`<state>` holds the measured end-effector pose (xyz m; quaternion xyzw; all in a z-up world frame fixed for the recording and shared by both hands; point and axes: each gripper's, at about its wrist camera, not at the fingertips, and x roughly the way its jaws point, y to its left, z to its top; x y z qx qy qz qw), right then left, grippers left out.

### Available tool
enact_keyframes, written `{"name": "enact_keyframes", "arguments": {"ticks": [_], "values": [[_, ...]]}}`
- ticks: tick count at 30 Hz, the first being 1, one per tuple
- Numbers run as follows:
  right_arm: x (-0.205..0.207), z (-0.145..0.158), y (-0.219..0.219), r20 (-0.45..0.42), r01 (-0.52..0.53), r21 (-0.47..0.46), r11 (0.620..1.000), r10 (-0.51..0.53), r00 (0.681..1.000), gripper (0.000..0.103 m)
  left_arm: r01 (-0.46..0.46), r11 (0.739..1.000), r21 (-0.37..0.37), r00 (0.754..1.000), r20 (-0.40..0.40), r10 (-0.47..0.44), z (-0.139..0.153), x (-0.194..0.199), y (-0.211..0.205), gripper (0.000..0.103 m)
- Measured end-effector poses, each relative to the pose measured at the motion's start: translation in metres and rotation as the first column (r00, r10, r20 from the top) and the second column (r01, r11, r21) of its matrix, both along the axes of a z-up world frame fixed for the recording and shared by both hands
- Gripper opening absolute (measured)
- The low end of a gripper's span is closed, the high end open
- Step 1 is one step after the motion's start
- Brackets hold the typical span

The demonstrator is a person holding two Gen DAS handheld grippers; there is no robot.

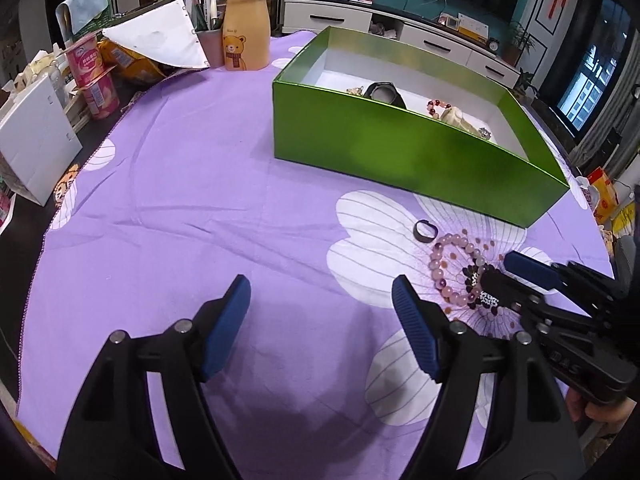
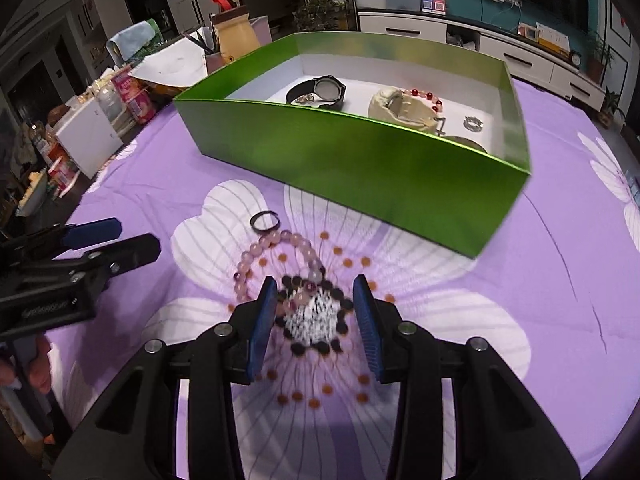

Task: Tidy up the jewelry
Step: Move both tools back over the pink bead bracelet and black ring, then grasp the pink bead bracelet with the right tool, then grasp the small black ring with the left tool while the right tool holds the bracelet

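Two claws show in the left wrist view. The left claw (image 1: 320, 312) is wide open with nothing in it, hanging over bare purple cloth (image 1: 200, 200) on the surface. The right claw (image 1: 508, 276) comes in from the right edge and reaches the pink bead bracelet (image 1: 456, 268). A small dark ring (image 1: 423, 231) lies just beside the beads, near the green box (image 1: 400, 148).

In the right wrist view, the right claw (image 2: 316, 320) is partly open and holds nothing. Its blue pads (image 2: 264, 320) stand on both sides of the near part of the bracelet (image 2: 280, 260), but I cannot tell if they touch it. The box (image 2: 360, 160) already has a watch (image 2: 326, 88) and other pieces inside.

To do this well, I think the claw should go low, squeeze slowly on the beads, then lift straight up so the ring (image 2: 264, 222) stays put.
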<state>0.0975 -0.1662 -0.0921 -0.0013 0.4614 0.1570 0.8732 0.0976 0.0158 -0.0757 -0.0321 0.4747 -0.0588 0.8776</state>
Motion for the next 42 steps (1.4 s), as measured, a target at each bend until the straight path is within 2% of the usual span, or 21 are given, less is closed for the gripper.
{"name": "enact_keyframes", "arguments": {"ticks": [8,10,17,23,28,33,39,42], "values": [[0.005,-0.007,0.021,0.043,-0.030,-0.123,0.992,0.036,0.998,0.020,0.000,1.000,-0.026,1.000,0.013,0.000,0.003,0.002,0.004,0.074],[0.006,-0.007,0.023,0.047,-0.033,-0.134,0.990,0.039,0.998,0.009,-0.001,0.999,-0.032,1.000,0.013,0.001,0.004,0.002,0.005,0.074],[0.002,-0.005,0.011,0.052,-0.003,-0.123,0.992,0.010,0.999,0.007,0.001,0.999,-0.040,1.000,0.001,-0.001,0.001,0.001,0.004,0.074],[-0.013,0.014,-0.020,0.113,0.070,-0.100,0.992,-0.059,0.992,0.007,0.020,0.999,-0.031,1.000,-0.010,-0.020,-0.004,0.002,-0.005,0.074],[-0.026,0.032,-0.051,0.156,0.124,-0.045,0.991,-0.116,0.981,0.008,0.056,0.998,-0.017,0.998,-0.004,-0.056,-0.007,0.006,-0.019,0.074],[-0.031,0.031,-0.078,0.141,0.178,0.009,0.984,-0.178,0.974,0.008,0.108,0.994,0.007,0.994,-0.008,-0.108,-0.014,0.017,-0.040,0.074],[-0.033,0.021,-0.087,0.112,0.202,0.041,0.979,-0.205,0.972,0.008,0.170,0.985,0.034,0.985,0.003,-0.170,-0.019,0.032,-0.068,0.063],[-0.032,0.019,-0.089,0.106,0.202,0.055,0.978,-0.207,0.973,0.007,0.184,0.981,0.068,0.983,0.018,-0.185,-0.022,0.038,-0.079,0.053]]}}
